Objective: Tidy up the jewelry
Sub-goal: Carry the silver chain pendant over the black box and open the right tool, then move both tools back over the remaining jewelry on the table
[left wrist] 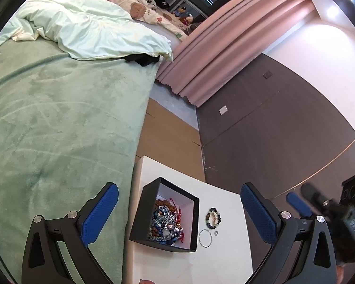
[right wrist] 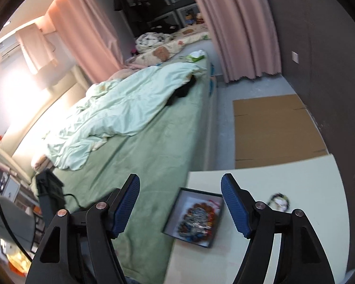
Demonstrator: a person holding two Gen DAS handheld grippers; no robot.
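Bedding point(left wrist: 59, 123) in green fills the left. One black box point(left wrist: 142, 215), open-topped and heaped with tangled beads point(left wrist: 165, 222), sits on a white table point(left wrist: 224, 260) beside the bed. Right of the box lie three loose pieces: a beaded bracelet point(left wrist: 213, 217), a thin metal hoop point(left wrist: 205, 238), a small ring point(left wrist: 216, 233). Left gripper point(left wrist: 177, 215) gapes wide around the box, holding nothing. Right gripper point(right wrist: 180, 203) stands open and empty above the box. Cardboard point(right wrist: 272, 130) covers the floor beyond.

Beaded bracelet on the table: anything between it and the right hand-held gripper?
Nothing visible. The beaded bracelet lies in the open on the white table beside the black box; the right hand-held gripper hangs open above, its jaws empty.
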